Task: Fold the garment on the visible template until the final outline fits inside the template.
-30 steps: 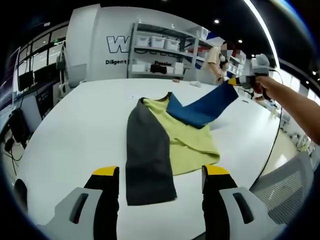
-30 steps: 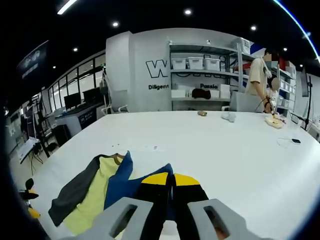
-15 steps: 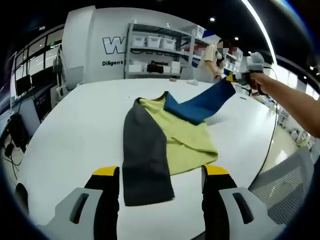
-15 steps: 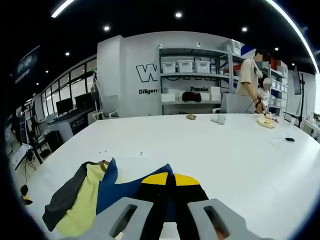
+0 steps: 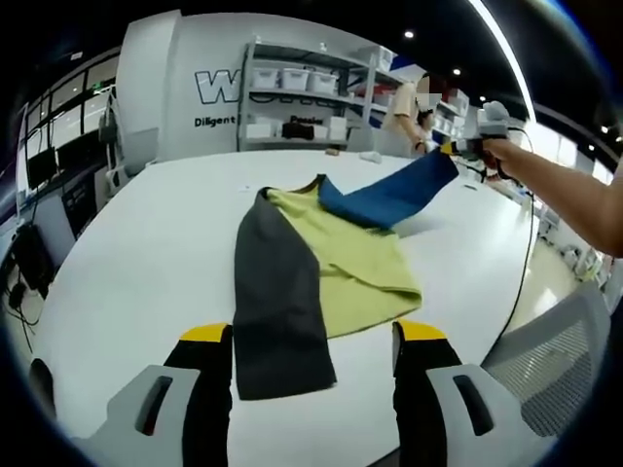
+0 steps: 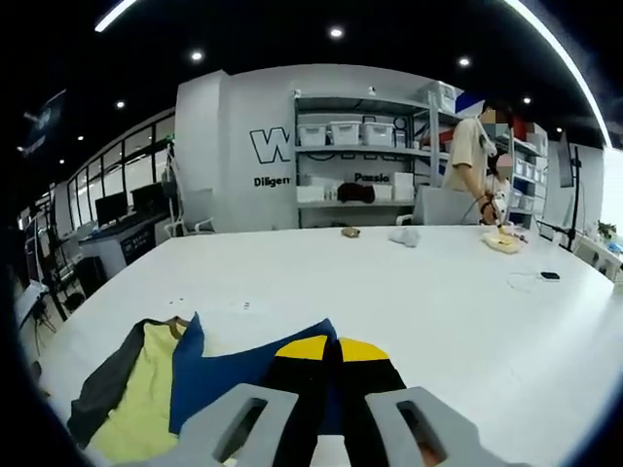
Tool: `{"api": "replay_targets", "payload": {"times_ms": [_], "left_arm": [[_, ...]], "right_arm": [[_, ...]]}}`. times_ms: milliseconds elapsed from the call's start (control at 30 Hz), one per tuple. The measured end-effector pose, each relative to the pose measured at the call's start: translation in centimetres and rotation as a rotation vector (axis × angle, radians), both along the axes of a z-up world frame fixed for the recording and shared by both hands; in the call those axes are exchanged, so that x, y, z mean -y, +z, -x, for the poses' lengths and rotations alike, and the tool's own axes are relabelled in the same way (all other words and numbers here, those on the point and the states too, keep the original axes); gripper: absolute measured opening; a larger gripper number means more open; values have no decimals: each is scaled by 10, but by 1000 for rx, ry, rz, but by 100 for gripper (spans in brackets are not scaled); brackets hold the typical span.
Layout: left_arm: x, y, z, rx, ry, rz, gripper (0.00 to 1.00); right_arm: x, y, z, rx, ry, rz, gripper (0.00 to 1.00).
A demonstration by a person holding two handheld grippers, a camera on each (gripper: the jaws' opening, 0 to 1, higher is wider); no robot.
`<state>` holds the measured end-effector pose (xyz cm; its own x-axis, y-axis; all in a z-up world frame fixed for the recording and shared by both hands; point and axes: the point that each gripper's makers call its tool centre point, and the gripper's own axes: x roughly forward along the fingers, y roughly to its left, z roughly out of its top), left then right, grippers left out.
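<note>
Soft shirt (image 5: pixel 321 272) lies lengthwise up mid-frame on the table (image 5: pixel 136 263); right gripper (image 6: pixel 336 342) pinches its blue sleeve (image 5: pixel 389 195), left gripper (image 5: pixel 313 336) gapes.

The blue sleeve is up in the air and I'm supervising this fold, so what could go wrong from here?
1. The right gripper pinches just the tip of the blue sleeve; it may slip out mid-fold.
2. The left gripper is open and holds nothing, so pulling the sleeve could drag the yellow body and shift the grey sleeve, already folded in.
</note>
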<state>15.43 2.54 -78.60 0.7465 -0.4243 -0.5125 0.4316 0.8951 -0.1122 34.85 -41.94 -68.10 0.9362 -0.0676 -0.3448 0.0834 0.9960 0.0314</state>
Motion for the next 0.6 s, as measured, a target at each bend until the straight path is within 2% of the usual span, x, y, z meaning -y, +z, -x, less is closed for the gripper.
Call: {"api": "replay_targets", "payload": {"times_ms": [267,400,600], "left_arm": [[1,2,-1,11,5,11,68],[3,6,-2,30,1,29,70],[7,8,-2,36,-11,44,72]], "right_arm": [[22,4,-7,27,-45,26,0],[31,4,-10,30,-62,64,0],[48,-8,-16,12,-96,120,0]]}}
